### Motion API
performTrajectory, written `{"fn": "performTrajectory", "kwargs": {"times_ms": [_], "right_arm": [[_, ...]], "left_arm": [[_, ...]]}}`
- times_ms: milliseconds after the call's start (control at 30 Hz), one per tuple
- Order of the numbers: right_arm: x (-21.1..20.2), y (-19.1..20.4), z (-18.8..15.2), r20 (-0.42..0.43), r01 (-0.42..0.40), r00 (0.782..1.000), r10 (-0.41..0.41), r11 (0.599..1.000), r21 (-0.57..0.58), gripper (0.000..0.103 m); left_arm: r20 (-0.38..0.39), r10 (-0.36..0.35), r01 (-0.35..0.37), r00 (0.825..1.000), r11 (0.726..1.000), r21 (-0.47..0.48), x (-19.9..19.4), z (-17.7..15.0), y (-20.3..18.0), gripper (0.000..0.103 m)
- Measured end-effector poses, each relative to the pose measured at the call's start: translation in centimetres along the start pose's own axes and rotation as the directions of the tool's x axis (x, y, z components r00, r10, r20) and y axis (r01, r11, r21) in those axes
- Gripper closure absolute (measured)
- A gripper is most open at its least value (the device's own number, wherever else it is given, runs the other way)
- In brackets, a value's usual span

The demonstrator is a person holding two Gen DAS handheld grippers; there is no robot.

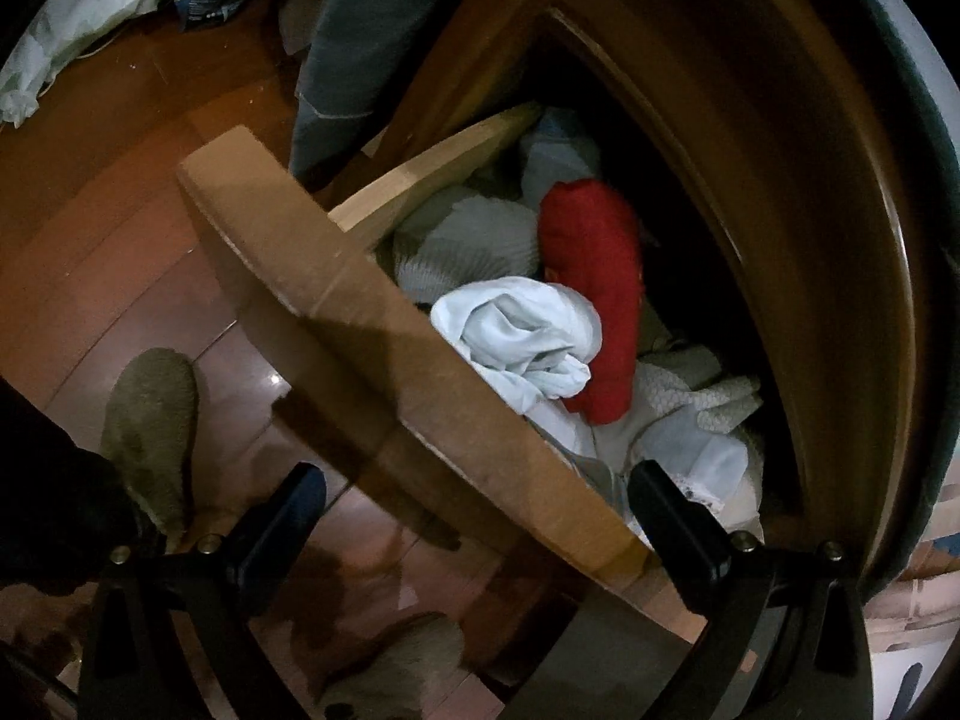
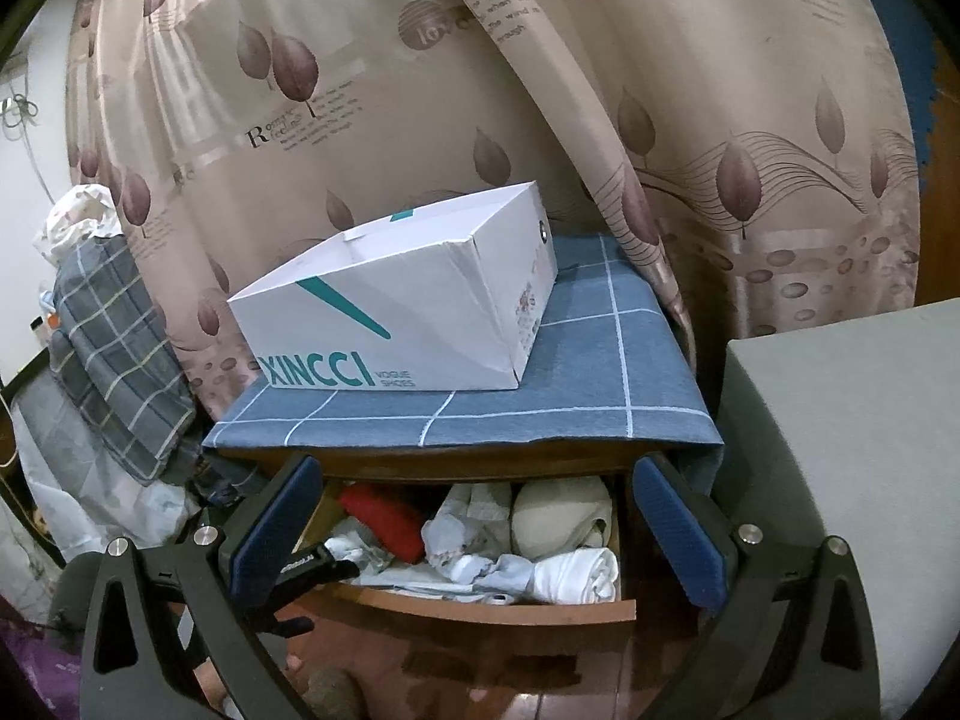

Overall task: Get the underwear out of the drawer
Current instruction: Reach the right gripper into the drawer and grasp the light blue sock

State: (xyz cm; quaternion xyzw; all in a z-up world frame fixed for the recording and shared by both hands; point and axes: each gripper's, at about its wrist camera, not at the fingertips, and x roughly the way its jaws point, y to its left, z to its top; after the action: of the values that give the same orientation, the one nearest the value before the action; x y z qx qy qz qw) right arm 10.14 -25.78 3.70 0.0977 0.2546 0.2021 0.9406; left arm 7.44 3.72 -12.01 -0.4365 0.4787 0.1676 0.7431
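While my left gripper (image 1: 474,516) straddles the front board of the drawer (image 1: 372,324) with jaws spread, my right gripper (image 2: 474,534) hangs above, spread too and empty. Underwear (image 1: 522,336) lies inside, the red piece (image 1: 594,294) at one o'clock from the white.

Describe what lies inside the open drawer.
The drawer holds crumpled clothing: a red piece, a pale blue piece and white rolled fabric. Whatever lies beneath this top layer is covered.

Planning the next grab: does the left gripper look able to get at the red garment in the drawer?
Probably yes. The drawer is pulled open, the red garment lies uncovered on top, and the left gripper, open, straddles the drawer's front.
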Motion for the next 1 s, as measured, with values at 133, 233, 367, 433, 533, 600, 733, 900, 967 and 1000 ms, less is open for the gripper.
{"fn": "performTrajectory", "kwargs": {"times_ms": [133, 233, 367, 433, 533, 600, 733, 900, 967, 1000], "right_arm": [[0.1, 0.0, 0.0, 0.001, 0.002, 1.0, -0.002, 1.0, -0.004, 0.0], [0.1, -0.1, 0.0, 0.0, 0.002, 1.0, -0.002, 1.0, -0.004, 0.0], [0.3, 0.0, -0.1, -0.011, 0.007, 1.0, -0.007, 1.0, -0.011, 0.0], [0.4, 0.2, -0.2, -0.02, 0.008, 1.0, -0.008, 1.0, -0.021, 0.0], [0.5, 0.4, -0.4, -0.026, 0.007, 1.0, -0.008, 0.999, -0.034, 0.0], [0.6, 0.6, -0.5, -0.033, 0.002, 0.999, -0.004, 0.999, -0.04, 0.0], [1.1, 0.8, -0.7, -0.06, -0.007, 0.998, 0.004, 0.999, -0.051, 0.0], [1.9, 1.5, -1.1, -0.112, -0.033, 0.993, 0.024, 0.996, -0.078, 0.0], [2.4, 2.0, -1.4, -0.136, -0.042, 0.99, 0.028, 0.994, -0.097, 0.0], [2.5, 2.2, -1.6, -0.144, -0.049, 0.989, 0.033, 0.993, -0.107, 0.0]], "left_arm": [[-0.004, 0.007, -0.007, 1.0, 1.0, 0.024, 0.3, 0.2, 0.7, 0.0], [-0.003, 0.012, -0.012, 1.0, 0.999, 0.049, 0.4, 0.0, 0.9, 0.0], [-0.01, 0.015, -0.014, 1.0, 0.998, 0.065, 0.4, 0.1, 0.6, 0.0], [-0.014, 0.016, -0.015, 1.0, 0.997, 0.071, 0.5, 0.2, 0.8, 0.0], [-0.014, 0.016, -0.015, 1.0, 0.997, 0.075, 0.4, 0.2, 0.5, 0.0], [-0.018, 0.016, -0.014, 1.0, 0.997, 0.079, 0.5, 0.3, 0.2, 0.0], [-0.021, 0.011, -0.009, 1.0, 0.996, 0.085, 0.9, 0.3, 0.4, 0.0], [-0.038, 0.005, -0.002, 0.999, 0.997, 0.078, 1.3, 0.3, 0.8, 0.0], [-0.046, 0.001, 0.002, 0.999, 0.997, 0.074, 1.5, 0.4, 0.8, 0.0], [-0.049, 0.001, 0.003, 0.999, 0.997, 0.073, 1.5, 0.5, 0.8, 0.0]]}}
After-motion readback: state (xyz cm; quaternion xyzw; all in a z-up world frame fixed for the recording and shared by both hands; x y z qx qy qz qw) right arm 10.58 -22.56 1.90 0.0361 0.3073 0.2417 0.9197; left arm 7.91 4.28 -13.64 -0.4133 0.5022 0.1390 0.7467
